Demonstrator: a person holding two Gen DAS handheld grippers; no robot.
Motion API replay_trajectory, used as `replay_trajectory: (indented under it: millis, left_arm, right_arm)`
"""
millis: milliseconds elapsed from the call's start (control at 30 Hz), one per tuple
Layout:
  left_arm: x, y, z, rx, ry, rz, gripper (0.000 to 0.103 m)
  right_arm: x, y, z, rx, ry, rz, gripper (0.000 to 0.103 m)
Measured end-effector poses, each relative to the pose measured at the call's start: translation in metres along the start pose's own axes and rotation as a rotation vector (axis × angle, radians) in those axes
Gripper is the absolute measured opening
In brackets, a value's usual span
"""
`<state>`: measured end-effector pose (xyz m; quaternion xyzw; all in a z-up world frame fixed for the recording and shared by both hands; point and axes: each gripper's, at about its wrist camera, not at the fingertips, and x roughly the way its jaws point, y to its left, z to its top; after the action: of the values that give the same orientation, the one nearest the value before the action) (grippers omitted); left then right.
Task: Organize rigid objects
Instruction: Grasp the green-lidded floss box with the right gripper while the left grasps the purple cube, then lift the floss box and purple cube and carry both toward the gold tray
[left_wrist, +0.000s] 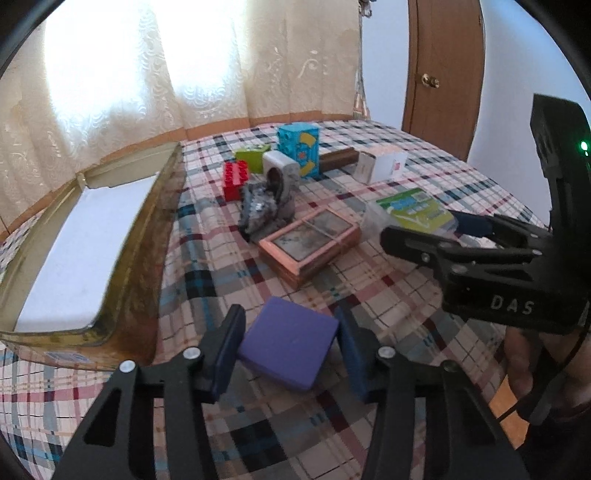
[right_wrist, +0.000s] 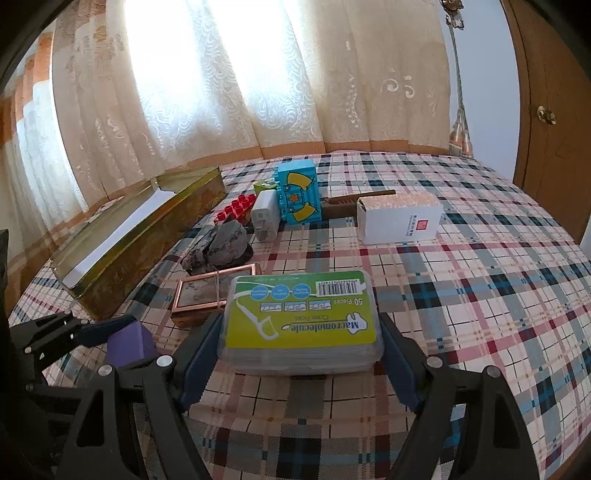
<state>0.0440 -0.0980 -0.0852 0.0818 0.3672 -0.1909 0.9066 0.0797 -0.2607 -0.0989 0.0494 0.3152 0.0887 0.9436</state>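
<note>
The purple block (left_wrist: 288, 347) sits between the left gripper (left_wrist: 290, 354) pads, both pressing its sides, on the plaid cloth (left_wrist: 369, 295). The floss box (right_wrist: 301, 321) is clamped between the right gripper (right_wrist: 301, 354) pads, jaws wide. Ahead of the left gripper lies a copper-framed box (left_wrist: 308, 245); to its left stands the open gold tin (left_wrist: 140, 258).

Open tin (left_wrist: 140, 236) walls left, clutter (left_wrist: 266, 206) mid-cloth, right plaid (right_wrist: 498, 295) bare
</note>
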Motion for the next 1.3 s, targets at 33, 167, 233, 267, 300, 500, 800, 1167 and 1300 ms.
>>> replay_trajectory:
  millis: [33, 167, 233, 267, 300, 500, 800, 1167, 1300]
  left_arm:
    - [0.0, 0.003, 0.001, -0.009, 0.001, -0.005, 0.05]
    - [0.0, 0.008, 0.003, -0.018, 0.008, -0.019, 0.05]
    - [-0.001, 0.007, 0.004, -0.01, 0.003, -0.017, 0.05]
    - [-0.002, 0.007, 0.004, -0.008, 0.002, -0.016, 0.05]
    - [-0.003, 0.007, 0.006, -0.007, -0.003, -0.009, 0.05]
    - [-0.01, 0.013, 0.009, -0.007, -0.054, 0.019, 0.05]
    - [-0.021, 0.019, 0.011, -0.033, -0.144, 0.044, 0.05]
    - [-0.033, 0.026, 0.008, -0.079, -0.24, 0.106, 0.05]
    - [-0.037, 0.028, 0.007, -0.095, -0.266, 0.114, 0.05]
  right_arm:
    - [0.0, 0.0, 0.0, 0.0, 0.004, 0.004, 0.081]
    - [0.002, -0.002, 0.002, 0.007, 0.02, 0.015, 0.081]
    - [0.002, -0.001, 0.003, 0.0, 0.02, 0.013, 0.081]
    - [0.001, 0.001, 0.004, -0.006, 0.017, 0.011, 0.081]
    - [0.001, 0.002, 0.004, -0.012, 0.016, 0.007, 0.081]
    - [-0.005, 0.009, 0.006, -0.048, -0.025, -0.018, 0.081]
    - [-0.01, 0.008, 0.015, -0.036, -0.106, -0.028, 0.081]
    - [-0.023, 0.016, 0.012, -0.054, -0.22, -0.054, 0.081]
    - [-0.026, 0.016, 0.011, -0.052, -0.241, -0.056, 0.081]
